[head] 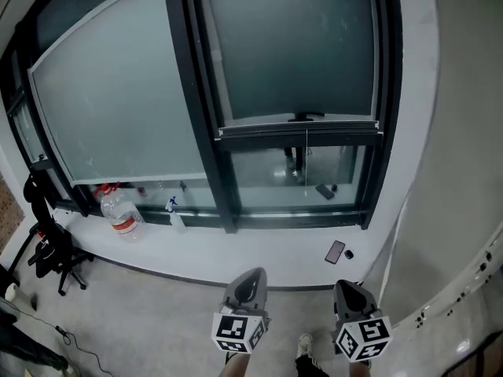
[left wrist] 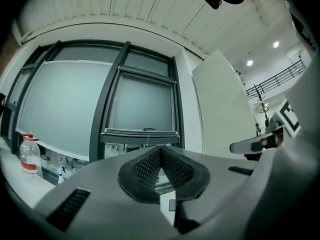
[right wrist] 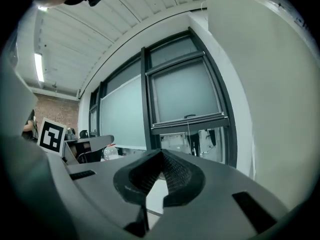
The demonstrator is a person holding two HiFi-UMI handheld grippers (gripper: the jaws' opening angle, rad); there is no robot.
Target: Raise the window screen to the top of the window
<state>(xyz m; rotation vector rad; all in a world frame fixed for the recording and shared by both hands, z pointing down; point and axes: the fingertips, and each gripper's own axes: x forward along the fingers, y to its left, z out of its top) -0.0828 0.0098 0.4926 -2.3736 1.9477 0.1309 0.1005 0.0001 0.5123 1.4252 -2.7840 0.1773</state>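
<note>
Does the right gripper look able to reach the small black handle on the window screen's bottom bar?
Probably, after stepping closer: the right gripper, shut and empty, hangs short of the white sill, and nothing blocks the black handle.

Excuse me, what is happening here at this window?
A person stands back from the window, holding a gripper in each hand. The left gripper and the right gripper are both shut and empty, touching nothing. The window screen covers only the upper part of the window; it is not yet raised to the top.
</note>
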